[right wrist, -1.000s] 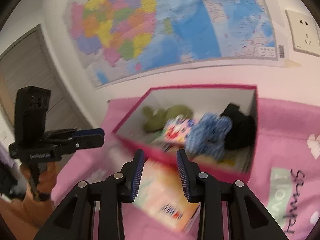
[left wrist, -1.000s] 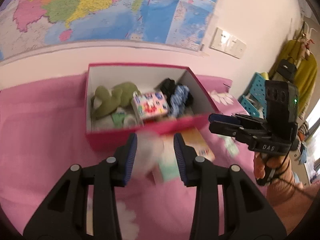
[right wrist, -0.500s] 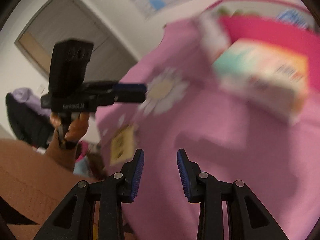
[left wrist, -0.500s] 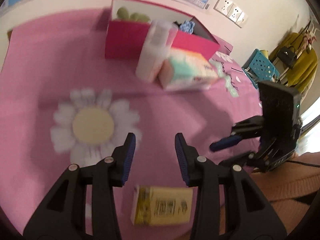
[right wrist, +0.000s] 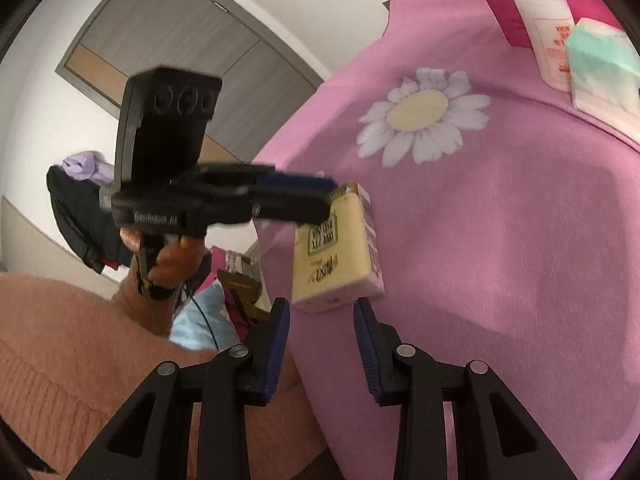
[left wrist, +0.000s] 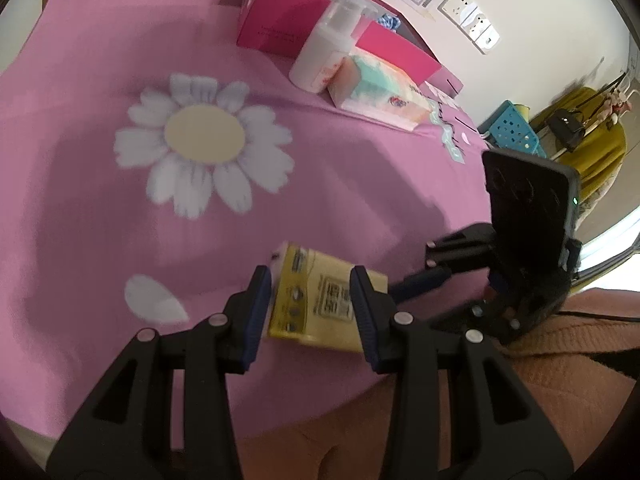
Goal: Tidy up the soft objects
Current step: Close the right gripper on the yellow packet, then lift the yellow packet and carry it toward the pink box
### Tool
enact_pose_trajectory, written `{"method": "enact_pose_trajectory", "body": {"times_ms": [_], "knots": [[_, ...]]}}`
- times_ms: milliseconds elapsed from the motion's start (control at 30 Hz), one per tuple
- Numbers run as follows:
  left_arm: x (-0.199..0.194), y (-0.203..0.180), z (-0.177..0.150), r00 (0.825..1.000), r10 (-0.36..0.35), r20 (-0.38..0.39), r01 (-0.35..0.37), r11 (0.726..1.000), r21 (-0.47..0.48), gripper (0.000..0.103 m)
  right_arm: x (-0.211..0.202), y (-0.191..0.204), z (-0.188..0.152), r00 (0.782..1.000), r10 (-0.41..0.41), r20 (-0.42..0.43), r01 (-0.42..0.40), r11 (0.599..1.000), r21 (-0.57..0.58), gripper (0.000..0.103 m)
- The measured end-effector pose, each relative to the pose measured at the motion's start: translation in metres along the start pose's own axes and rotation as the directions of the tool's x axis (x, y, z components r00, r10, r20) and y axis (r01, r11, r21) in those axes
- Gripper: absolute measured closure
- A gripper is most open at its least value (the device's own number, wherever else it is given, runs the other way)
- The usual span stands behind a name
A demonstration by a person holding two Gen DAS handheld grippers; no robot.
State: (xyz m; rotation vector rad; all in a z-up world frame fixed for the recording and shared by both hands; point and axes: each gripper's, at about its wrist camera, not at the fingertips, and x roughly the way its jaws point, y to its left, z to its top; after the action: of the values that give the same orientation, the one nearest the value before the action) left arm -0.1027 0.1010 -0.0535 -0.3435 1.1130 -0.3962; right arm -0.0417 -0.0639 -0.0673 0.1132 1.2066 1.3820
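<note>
A yellow tissue pack (left wrist: pixel 316 300) lies on the pink bedspread (left wrist: pixel 100 216) near its front edge. My left gripper (left wrist: pixel 310 304) is open with its jaws on either side of the pack, apart from it. My right gripper (right wrist: pixel 320 332) is open, just short of the pack (right wrist: pixel 336 248); in the left wrist view it (left wrist: pixel 416 280) reaches in from the right. The pink box (left wrist: pixel 280 28) of soft things stands at the far end.
A white pump bottle (left wrist: pixel 324 52) and a mint and peach tissue pack (left wrist: pixel 376 92) stand in front of the box. A daisy print (left wrist: pixel 200 140) marks the bedspread. A blue basket (left wrist: pixel 508 132) and hanging clothes are off the right. A door (right wrist: pixel 180 40) is behind.
Both grippers swung back from the pink box toward the front edge of the bed. The yellow pack now sits between my left jaws, and my right gripper has closed in on it.
</note>
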Motion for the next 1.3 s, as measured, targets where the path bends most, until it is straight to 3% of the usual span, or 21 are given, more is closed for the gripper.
{"method": "enact_pose_trajectory", "body": {"times_ms": [233,533,800,1133,1300], "knots": [[-0.001,0.002,-0.006,0.999,-0.045,-0.003,0.045,0.999,-0.026,0.061,-0.004,-0.013,0.010,0.999,-0.022,0.042,0.020,0.999,0.040,0.072],[0.022,-0.017,0.007,0.992,-0.123,-0.001,0.123,0.992,-0.006,0.061,-0.032,-0.036,0.010,0.979,-0.142,0.147,0.125,0.985,0.118,0.072],[0.044,-0.030,0.018,0.995,-0.098,-0.024,0.098,0.995,0.020,0.061,-0.050,-0.049,0.003,0.955,-0.240,0.177,0.212,0.963,0.166,0.072],[0.051,-0.040,0.027,0.996,-0.081,-0.030,0.082,0.996,0.021,0.066,-0.058,-0.046,-0.012,0.946,-0.267,0.181,0.234,0.954,0.186,0.072],[0.056,-0.048,0.038,0.997,-0.072,-0.033,0.074,0.996,0.040,0.066,-0.068,-0.043,-0.013,0.929,-0.313,0.196,0.278,0.942,0.189,0.074]]}}
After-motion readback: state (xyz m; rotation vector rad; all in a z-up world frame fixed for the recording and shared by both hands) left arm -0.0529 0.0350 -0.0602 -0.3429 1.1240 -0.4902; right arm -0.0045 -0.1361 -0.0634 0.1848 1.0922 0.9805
